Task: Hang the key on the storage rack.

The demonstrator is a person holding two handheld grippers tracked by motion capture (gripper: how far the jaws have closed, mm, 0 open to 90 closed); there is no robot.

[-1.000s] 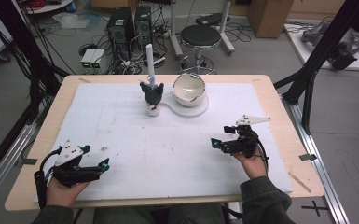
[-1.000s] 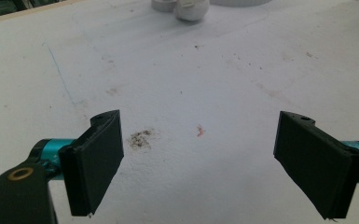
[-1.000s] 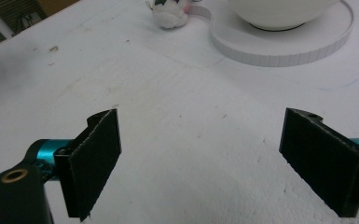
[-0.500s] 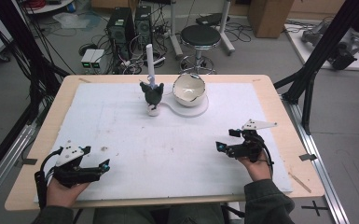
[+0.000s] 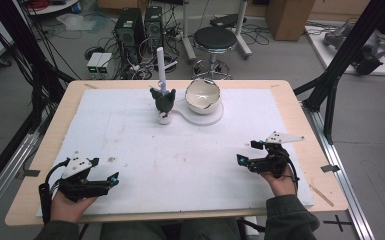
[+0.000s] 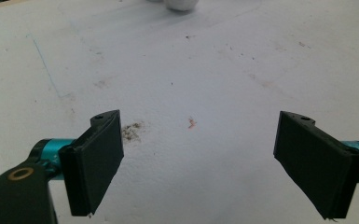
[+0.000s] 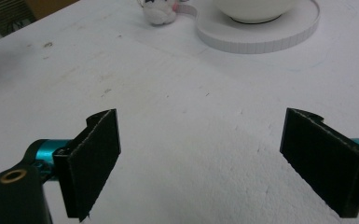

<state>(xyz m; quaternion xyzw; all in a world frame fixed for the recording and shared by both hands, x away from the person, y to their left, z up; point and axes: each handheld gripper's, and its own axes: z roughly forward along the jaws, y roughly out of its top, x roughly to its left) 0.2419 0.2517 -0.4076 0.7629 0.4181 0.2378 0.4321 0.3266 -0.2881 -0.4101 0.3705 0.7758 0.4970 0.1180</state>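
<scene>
Both of your hand-held grippers rest released near the tabletop's (image 5: 300, 107) front edge.

Your left hand-held gripper (image 5: 114, 178) and right hand-held gripper (image 5: 240, 159) gape, holding nothing; the white bowl (image 5: 203, 95) on its round base (image 5: 215, 116) and the dark figurine (image 5: 164, 101) sit at the far side, well apart from both.

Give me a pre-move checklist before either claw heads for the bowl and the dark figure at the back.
1. Left claw open, nothing between its jaws: ok.
2. Right claw open, nothing held: ok.
3. White ceramic bowl sits on the round white disc: ok.
4. Dark figure on a small white base stands upright, left of the bowl: ok.
5. White sheet covering the table bare between claws and bowl: ok.
6. Whether the tall white tube is attached to the figure: cannot tell.
</scene>
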